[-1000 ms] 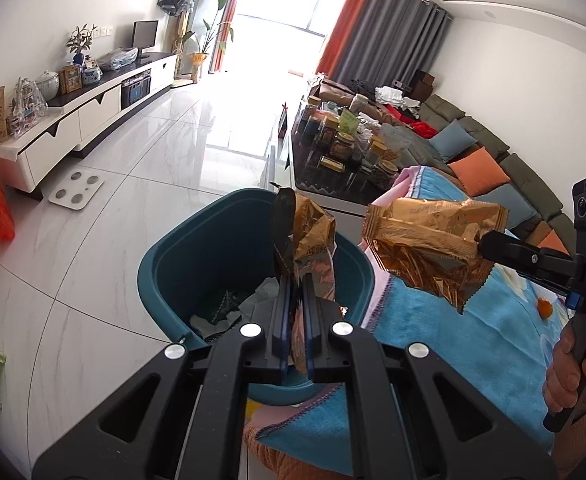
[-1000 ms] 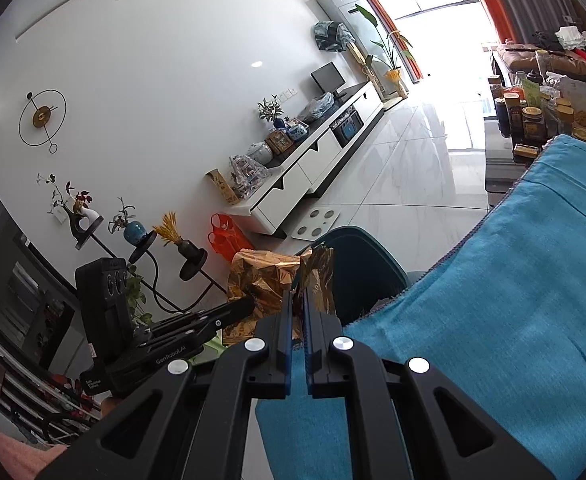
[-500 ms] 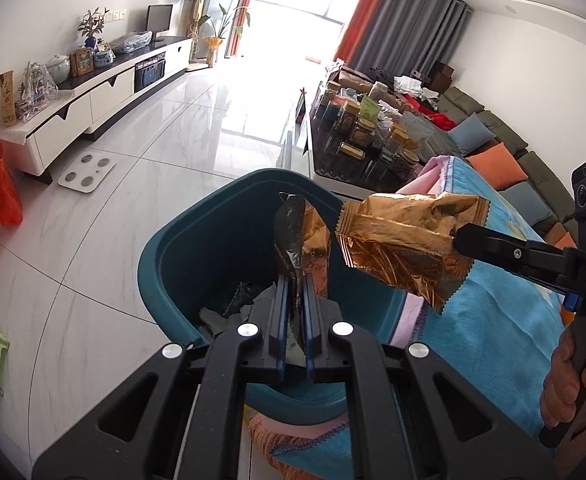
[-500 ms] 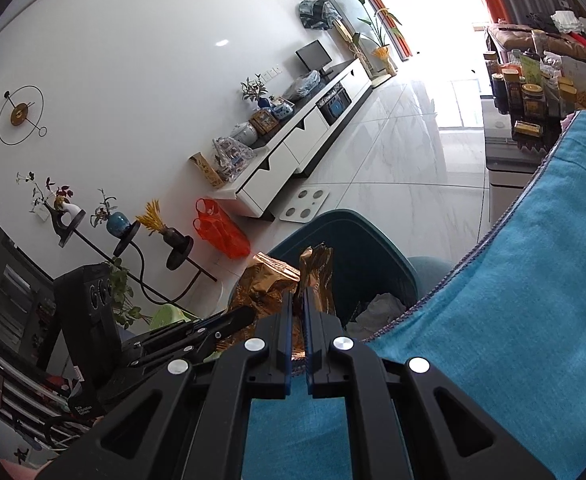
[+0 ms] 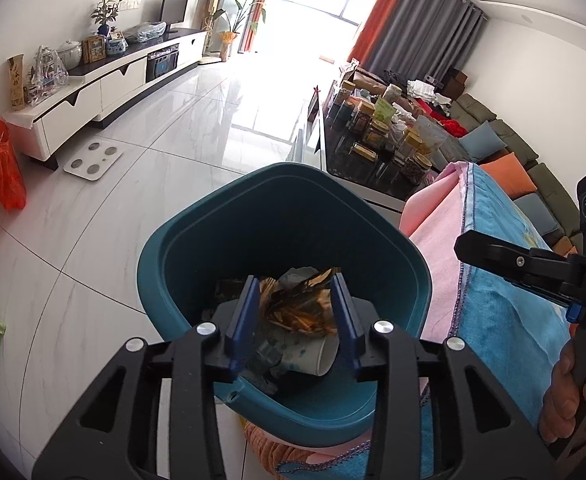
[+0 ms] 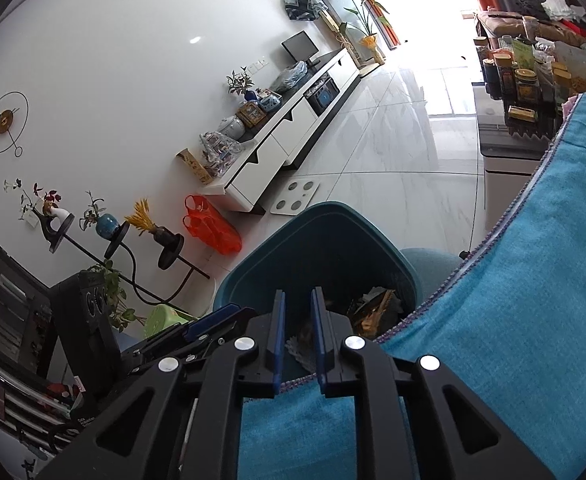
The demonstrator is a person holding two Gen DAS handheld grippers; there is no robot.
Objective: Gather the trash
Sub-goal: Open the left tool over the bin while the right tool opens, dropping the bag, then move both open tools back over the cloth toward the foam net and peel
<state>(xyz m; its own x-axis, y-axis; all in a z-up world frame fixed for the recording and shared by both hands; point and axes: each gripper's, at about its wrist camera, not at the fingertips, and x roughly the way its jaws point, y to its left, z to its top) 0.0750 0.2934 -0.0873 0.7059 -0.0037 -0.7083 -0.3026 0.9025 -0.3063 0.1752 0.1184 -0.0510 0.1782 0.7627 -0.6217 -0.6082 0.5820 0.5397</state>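
Wrappers (image 5: 301,312) dropped — half-hidden in bin (image 5: 213,240).

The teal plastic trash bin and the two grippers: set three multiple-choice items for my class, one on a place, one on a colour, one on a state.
1. Where does the crumpled gold foil wrapper lie?
A. on the blue cloth
B. inside the teal plastic trash bin
C. on the floor

2. What colour is the plastic bag by the white cabinet?
A. orange-red
B. green
C. black

3. How does the left gripper stand?
A. shut on a wrapper
B. shut, empty
C. open, empty

Key:
1 B, the crumpled gold foil wrapper rests among trash inside the teal plastic trash bin.
2 A, the plastic bag is orange-red.
3 C, the left gripper has spread fingers holding nothing.
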